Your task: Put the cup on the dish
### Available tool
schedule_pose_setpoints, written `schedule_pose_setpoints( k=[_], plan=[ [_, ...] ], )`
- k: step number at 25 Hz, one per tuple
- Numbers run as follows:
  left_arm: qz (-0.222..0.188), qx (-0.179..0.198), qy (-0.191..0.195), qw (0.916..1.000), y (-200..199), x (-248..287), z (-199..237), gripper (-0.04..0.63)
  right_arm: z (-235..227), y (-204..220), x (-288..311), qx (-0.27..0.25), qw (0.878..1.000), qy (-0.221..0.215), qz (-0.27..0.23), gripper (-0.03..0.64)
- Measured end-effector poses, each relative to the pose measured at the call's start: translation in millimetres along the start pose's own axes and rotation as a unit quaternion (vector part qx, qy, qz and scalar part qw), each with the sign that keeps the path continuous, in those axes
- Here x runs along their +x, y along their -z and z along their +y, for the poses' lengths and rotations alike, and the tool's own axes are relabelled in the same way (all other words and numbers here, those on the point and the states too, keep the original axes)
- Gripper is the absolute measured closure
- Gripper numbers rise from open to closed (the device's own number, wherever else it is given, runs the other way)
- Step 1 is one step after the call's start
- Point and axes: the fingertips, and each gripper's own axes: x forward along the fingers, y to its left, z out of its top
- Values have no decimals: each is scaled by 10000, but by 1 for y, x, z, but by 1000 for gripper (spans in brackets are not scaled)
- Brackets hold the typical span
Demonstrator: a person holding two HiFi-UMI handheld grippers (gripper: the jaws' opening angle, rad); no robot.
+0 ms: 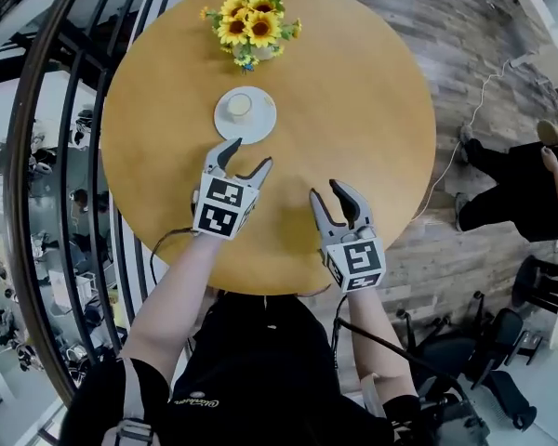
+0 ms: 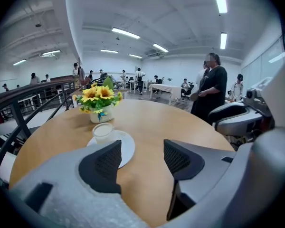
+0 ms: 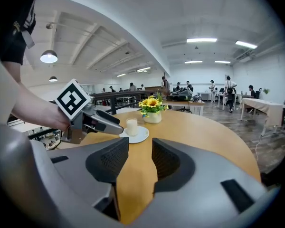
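A small pale cup (image 1: pixel 239 106) stands upright on a white dish (image 1: pixel 260 124) at the far side of the round wooden table (image 1: pixel 372 110). My left gripper (image 1: pixel 250 153) hovers just short of the dish, open and empty, apart from the cup. In the left gripper view the cup (image 2: pixel 103 132) and dish (image 2: pixel 126 147) lie ahead and to the left of the left gripper (image 2: pixel 141 158). My right gripper (image 1: pixel 326 191) hangs over the table's near right part, open with nothing between its pads. From the right gripper (image 3: pixel 140 158) the cup (image 3: pixel 132 126) on its dish (image 3: pixel 142 136) shows beyond.
A white vase of sunflowers (image 1: pixel 251 28) stands behind the dish near the table's far edge. A dark railing (image 1: pixel 65 156) runs along the left. A seated person's legs (image 1: pixel 521 193) are on the floor to the right, and chairs (image 1: pixel 465 351) stand at the lower right.
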Motion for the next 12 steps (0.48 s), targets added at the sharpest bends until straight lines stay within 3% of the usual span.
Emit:
schedule_pose_setpoints(
  k=[3, 6, 12],
  plan=[
    [-94, 78, 345, 9993, -17, -14, -37, 374, 1, -20, -10, -17, 9998, 2, -209, 465],
    [-174, 316, 582, 9977, -34, -28, -67, 399, 0, -38, -20, -63, 9994, 39, -352, 465],
    [-404, 619, 582, 9956, -63, -52, -96, 428, 1, -62, -42, 170, 9986, 67, -487, 502]
  ],
)
